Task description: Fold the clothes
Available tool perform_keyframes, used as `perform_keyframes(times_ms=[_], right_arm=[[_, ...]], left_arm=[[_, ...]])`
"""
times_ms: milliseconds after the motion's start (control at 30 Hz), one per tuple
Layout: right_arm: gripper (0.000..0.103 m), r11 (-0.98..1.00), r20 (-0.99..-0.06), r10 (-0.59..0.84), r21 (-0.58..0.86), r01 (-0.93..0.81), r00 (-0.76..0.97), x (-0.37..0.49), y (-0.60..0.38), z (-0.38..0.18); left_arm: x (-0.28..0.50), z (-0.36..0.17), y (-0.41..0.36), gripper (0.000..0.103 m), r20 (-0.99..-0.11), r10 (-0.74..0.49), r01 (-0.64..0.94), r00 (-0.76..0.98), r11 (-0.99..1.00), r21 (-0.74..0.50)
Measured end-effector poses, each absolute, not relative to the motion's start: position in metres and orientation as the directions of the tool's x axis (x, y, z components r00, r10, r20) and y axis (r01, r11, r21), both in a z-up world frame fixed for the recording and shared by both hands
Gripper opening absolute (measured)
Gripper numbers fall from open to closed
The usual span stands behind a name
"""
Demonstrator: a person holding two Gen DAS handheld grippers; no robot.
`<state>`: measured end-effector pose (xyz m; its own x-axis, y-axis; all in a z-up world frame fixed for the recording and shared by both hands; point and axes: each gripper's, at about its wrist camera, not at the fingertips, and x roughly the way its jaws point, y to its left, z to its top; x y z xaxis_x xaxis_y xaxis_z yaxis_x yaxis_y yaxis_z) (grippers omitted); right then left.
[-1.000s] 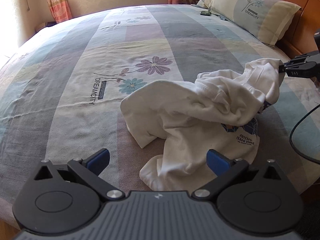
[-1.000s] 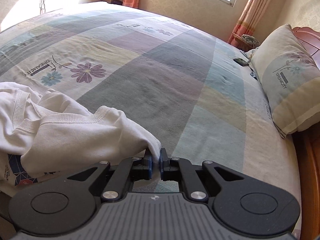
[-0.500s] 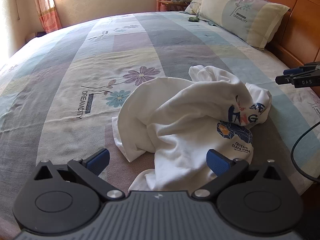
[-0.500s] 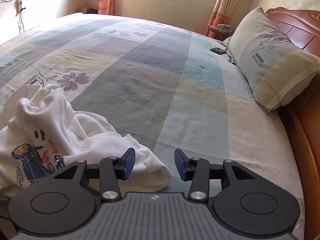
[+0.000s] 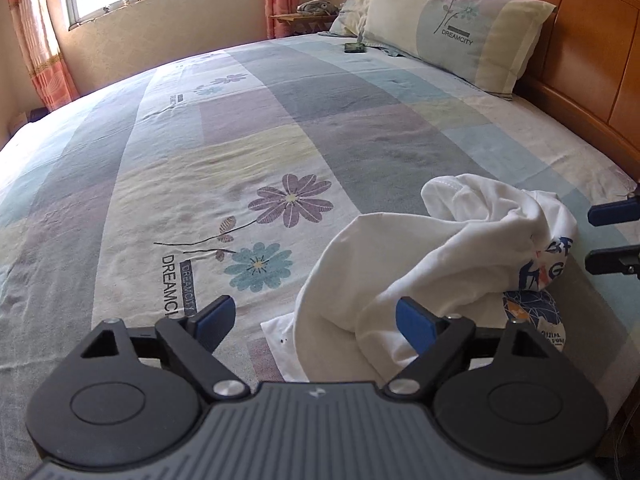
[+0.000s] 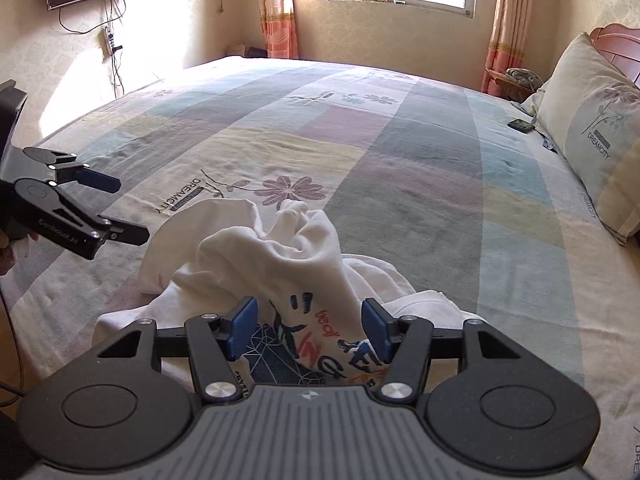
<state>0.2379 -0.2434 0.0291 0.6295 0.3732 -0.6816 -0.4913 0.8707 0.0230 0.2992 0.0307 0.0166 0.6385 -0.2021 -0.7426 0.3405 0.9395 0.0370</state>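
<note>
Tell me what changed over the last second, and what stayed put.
The right gripper let go of the white shirt; its fingers are opening and touch nothing. The lifted part dropped into a heap, print side up. The left gripper swung left of the heap, fingers closing on nothing. The pillow and bedsheet stayed as they were.

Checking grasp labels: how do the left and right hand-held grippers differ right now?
The left hand-held gripper has its jaws closing, over bare bedsheet beside the white T-shirt; the right hand-held gripper has its jaws opening, above the shirt's printed front. The left stands off the heap's edge; the right sits right over it. Both have blue pads, and neither pinches any cloth.
</note>
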Motion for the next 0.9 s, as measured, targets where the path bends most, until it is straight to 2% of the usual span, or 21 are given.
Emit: perform_keyframes(times_ms=[200, 300, 367, 400, 433, 467, 633, 900], right_arm=[[0.064, 0.934, -0.703, 0.28, 0.042, -0.355, 0.654, 0.218, -0.227, 0.024], [0.064, 0.962, -0.712, 0.218, 0.039, -0.272, 0.668, 0.209, -0.223, 0.023], [0.064, 0.973, -0.717, 0.189, 0.045, -0.226, 0.671, 0.204, -0.219, 0.023], [0.064, 0.977, -0.721, 0.174, 0.044, -0.207, 0.67, 0.201, -0.216, 0.022], [0.064, 0.98, -0.725, 0.161, 0.039, -0.193, 0.67, 0.198, -0.213, 0.022], [0.064, 0.982, -0.727, 0.151, 0.033, -0.185, 0.67, 0.197, -0.211, 0.023], [0.064, 0.989, -0.721, 0.097, -0.009, -0.149, 0.686, 0.188, -0.204, 0.034], [0.064, 0.987, -0.717, 0.075, -0.045, -0.154, 0.693, 0.196, -0.194, 0.037]], left_arm=[[0.353, -0.009, 0.028, 0.064, -0.77, -0.347, 0.526, 0.536, 0.85, -0.017], [0.374, -0.024, 0.021, 0.053, -0.787, -0.41, 0.598, 0.461, 0.799, -0.066], [0.385, -0.034, 0.016, 0.035, -0.798, -0.443, 0.625, 0.409, 0.773, -0.109], [0.388, -0.038, 0.014, 0.03, -0.806, -0.447, 0.63, 0.388, 0.767, -0.122], [0.389, -0.041, 0.012, 0.017, -0.809, -0.453, 0.635, 0.373, 0.761, -0.134], [0.389, -0.041, 0.013, 0.009, -0.805, -0.467, 0.644, 0.364, 0.751, -0.145], [0.382, -0.032, 0.029, 0.006, -0.783, -0.466, 0.637, 0.412, 0.762, -0.119], [0.393, -0.017, 0.1, 0.005, -0.772, -0.337, 0.475, 0.538, 0.878, -0.052]])
